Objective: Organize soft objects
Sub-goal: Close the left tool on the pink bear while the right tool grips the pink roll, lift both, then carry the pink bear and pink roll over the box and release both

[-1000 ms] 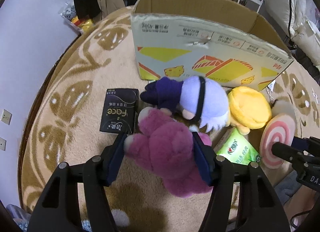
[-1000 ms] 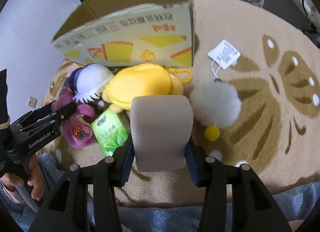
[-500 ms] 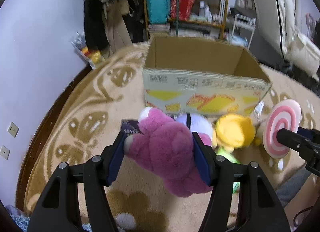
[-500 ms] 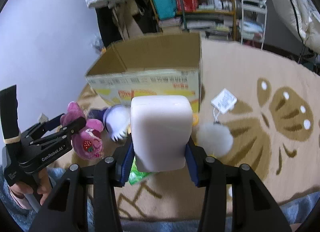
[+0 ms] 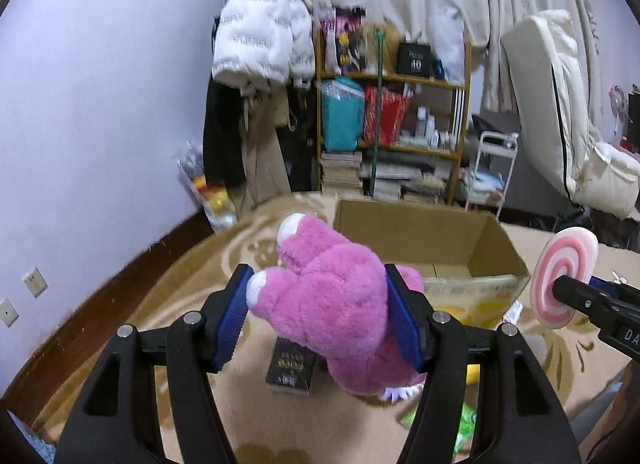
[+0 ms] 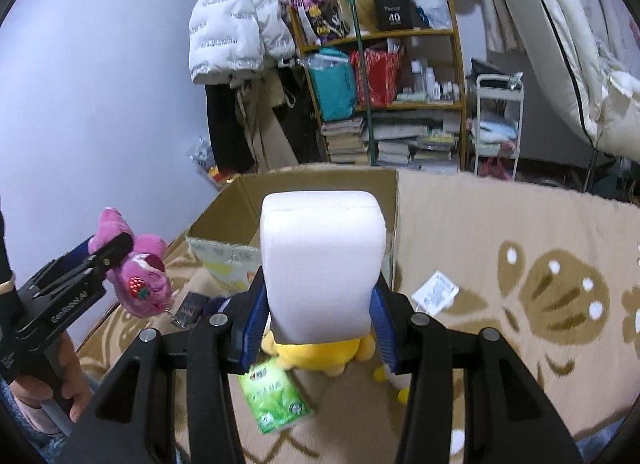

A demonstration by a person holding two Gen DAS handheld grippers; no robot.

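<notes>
Two grips confirmed. My left gripper point(image 5: 320, 316) clamps the pink plush bear point(image 5: 332, 296) above the carpet point(image 5: 180, 284); my right gripper point(image 6: 318, 318) clamps a white plush block point(image 6: 322, 264) with a pink swirl face. Below lie a yellow plush point(image 6: 320, 354), a green packet point(image 6: 276, 400) and a black box point(image 5: 290, 366). Beyond, the open cardboard box point(image 5: 496, 248) stands before the shelf point(image 5: 400, 79).
</notes>
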